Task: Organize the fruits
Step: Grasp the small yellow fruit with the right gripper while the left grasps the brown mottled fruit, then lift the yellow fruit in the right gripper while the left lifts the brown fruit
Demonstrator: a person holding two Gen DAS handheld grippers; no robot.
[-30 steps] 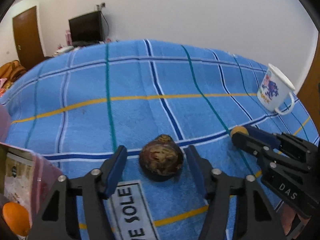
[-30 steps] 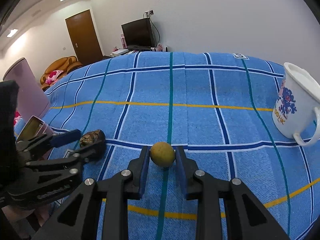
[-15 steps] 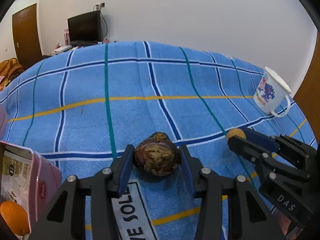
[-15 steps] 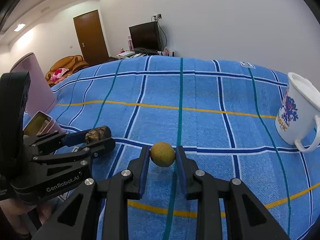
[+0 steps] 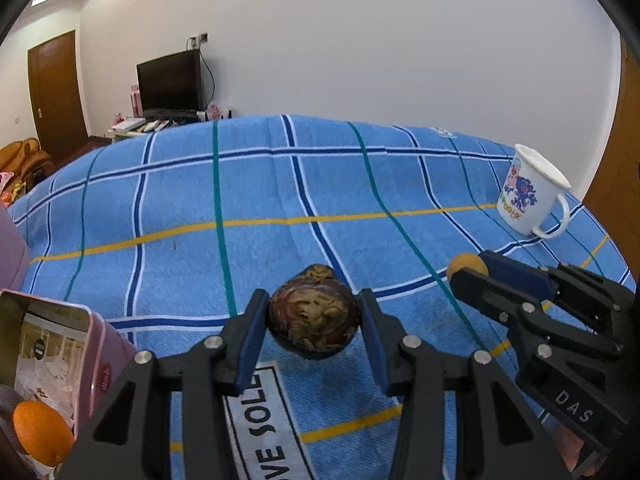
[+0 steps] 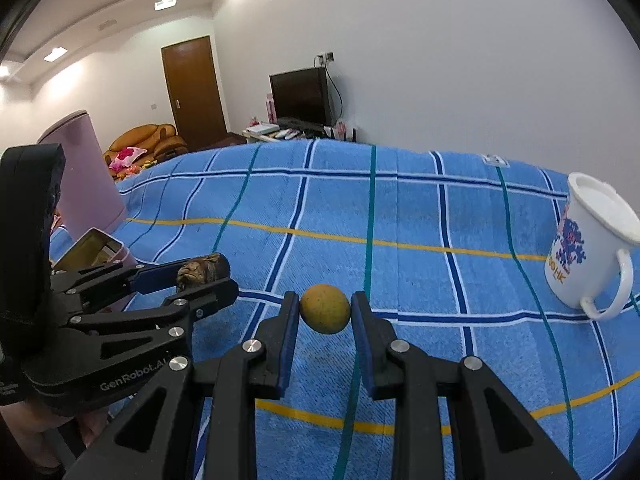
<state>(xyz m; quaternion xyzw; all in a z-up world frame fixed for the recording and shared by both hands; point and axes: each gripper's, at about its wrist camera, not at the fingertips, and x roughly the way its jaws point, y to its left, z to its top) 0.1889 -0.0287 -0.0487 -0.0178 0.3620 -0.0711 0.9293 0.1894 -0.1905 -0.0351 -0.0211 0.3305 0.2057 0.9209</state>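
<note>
Left wrist view: left gripper (image 5: 313,334) fingers clamp a mottled brown fruit (image 5: 313,326); right gripper (image 6: 325,314) fingers clamp a small yellow fruit (image 6: 325,308) above the blue plaid cloth (image 6: 400,216).

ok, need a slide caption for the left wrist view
Left gripper shut on a mottled brown fruit above the blue plaid cloth, right gripper holding a yellow fruit alongside.

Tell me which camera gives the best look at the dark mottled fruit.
Left wrist: the dark mottled fruit sits centred and close between the left gripper pads. The right wrist view shows only its tip, mostly hidden behind that gripper's fingers.
</note>
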